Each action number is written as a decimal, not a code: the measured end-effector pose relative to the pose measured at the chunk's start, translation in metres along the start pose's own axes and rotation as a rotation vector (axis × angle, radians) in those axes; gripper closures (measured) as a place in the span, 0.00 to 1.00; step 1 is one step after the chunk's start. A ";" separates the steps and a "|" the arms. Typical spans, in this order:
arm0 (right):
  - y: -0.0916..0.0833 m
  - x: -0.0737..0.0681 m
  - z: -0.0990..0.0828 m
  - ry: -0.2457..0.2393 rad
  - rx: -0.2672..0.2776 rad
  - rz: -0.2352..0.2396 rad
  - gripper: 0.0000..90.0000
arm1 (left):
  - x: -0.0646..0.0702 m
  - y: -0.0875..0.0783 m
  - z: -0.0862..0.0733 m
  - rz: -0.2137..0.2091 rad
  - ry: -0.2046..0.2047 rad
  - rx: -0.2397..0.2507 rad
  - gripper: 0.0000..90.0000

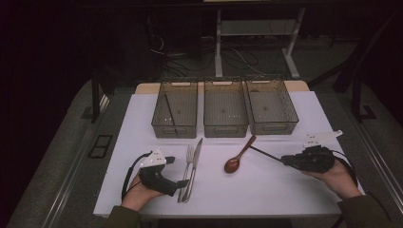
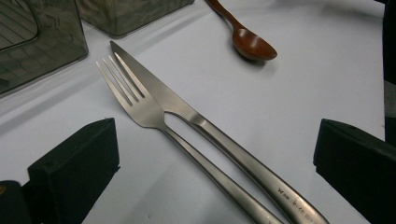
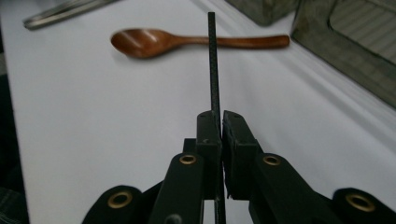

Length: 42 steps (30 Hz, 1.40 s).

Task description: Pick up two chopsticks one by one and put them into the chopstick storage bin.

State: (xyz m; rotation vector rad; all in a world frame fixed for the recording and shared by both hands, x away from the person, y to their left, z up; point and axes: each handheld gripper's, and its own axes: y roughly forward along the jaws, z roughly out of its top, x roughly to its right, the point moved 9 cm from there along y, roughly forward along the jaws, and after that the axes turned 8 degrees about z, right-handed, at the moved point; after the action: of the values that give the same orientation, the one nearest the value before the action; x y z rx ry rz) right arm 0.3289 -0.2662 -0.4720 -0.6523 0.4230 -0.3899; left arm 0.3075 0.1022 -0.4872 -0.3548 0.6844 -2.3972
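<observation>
Chopstick [image 3: 213,60] in right gripper [image 3: 220,123] near spoon [image 3: 154,42]

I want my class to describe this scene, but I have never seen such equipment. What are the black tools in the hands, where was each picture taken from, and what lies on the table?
A person holds a hand-operated gripper with two black jaws in each hand. The high view looks down on the table; the other two pictures come from cameras riding on the grippers. The left gripper is open, its jaws either side of a fork and knife lying together. The right gripper is shut on a thin black stick. A wooden spoon lies between the hands. Behind stand three clear bins in a row; the left one holds another black stick.
</observation>
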 end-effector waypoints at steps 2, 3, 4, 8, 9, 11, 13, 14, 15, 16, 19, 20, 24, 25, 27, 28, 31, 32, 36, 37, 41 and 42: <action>0.000 -0.003 0.008 -0.006 0.018 0.011 0.94 | 0.000 0.000 0.000 0.000 0.000 -0.001 0.00; 0.000 -0.003 0.011 -0.007 0.020 0.013 0.94 | 0.000 0.000 0.000 0.000 -0.001 -0.001 0.00; 0.000 -0.004 0.016 -0.011 0.022 0.012 0.94 | 0.000 0.000 0.000 0.000 0.000 -0.001 0.00; 0.002 -0.006 0.033 -0.025 0.038 0.011 0.94 | 0.000 0.000 0.000 -0.001 0.004 -0.001 0.00; 0.003 -0.006 0.037 -0.026 0.040 0.011 0.94 | 0.000 0.000 0.000 0.000 0.003 -0.001 0.00; 0.006 -0.007 0.046 -0.034 0.046 0.010 0.94 | 0.000 0.000 0.000 -0.001 0.002 -0.001 0.00; 0.010 -0.007 0.056 -0.043 0.046 0.008 0.94 | 0.001 0.000 0.000 -0.002 0.004 -0.001 0.00; 0.013 -0.008 0.062 -0.047 0.050 0.008 0.94 | 0.001 0.000 0.000 -0.002 0.004 -0.001 0.00; 0.016 -0.008 0.067 -0.049 0.049 0.008 0.94 | 0.000 0.000 0.000 -0.002 0.008 0.000 0.00; 0.019 -0.008 0.073 -0.055 0.051 0.002 0.94 | 0.000 0.000 0.000 -0.001 0.007 0.002 0.00; 0.028 -0.007 0.090 -0.060 0.059 -0.008 0.94 | 0.001 -0.001 0.000 -0.002 -0.002 0.005 0.00; 0.031 -0.006 0.095 -0.063 0.058 -0.011 0.94 | 0.000 -0.001 0.001 -0.002 -0.001 0.005 0.00; 0.041 -0.004 0.116 -0.065 0.061 -0.025 0.94 | 0.001 -0.001 0.001 -0.005 -0.002 0.007 0.00; 0.043 -0.003 0.122 -0.067 0.062 -0.030 0.94 | 0.001 0.000 0.001 -0.005 -0.001 0.007 0.00; 0.048 -0.001 0.133 -0.074 0.059 -0.039 0.94 | 0.002 0.000 0.000 -0.009 0.002 0.001 0.00; 0.050 -0.001 0.138 -0.074 0.056 -0.043 0.94 | 0.002 0.000 0.001 -0.010 0.001 0.005 0.00; 0.058 0.001 0.156 -0.076 0.056 -0.053 0.94 | 0.002 0.000 0.001 -0.011 0.002 0.007 0.00; 0.062 0.001 0.161 -0.077 0.056 -0.054 0.94 | 0.002 0.000 0.001 -0.011 0.001 0.009 0.00; 0.076 0.004 0.182 -0.072 0.048 -0.061 0.94 | 0.002 0.000 0.002 -0.013 -0.002 0.012 0.00; 0.080 0.004 0.187 -0.072 0.046 -0.058 0.94 | 0.002 -0.001 0.002 -0.013 -0.002 0.013 0.00; 0.096 0.005 0.206 -0.066 0.033 -0.062 0.94 | 0.002 -0.001 0.002 -0.011 0.000 0.015 0.00; 0.100 0.005 0.210 -0.064 0.033 -0.069 0.94 | 0.002 -0.001 0.002 -0.010 0.000 0.015 0.00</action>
State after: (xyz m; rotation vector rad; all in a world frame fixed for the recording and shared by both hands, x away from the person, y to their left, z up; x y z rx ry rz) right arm 0.4581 -0.0915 -0.3878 -0.6467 0.3336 -0.4391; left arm 0.3065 0.1009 -0.4844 -0.3526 0.6663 -2.4109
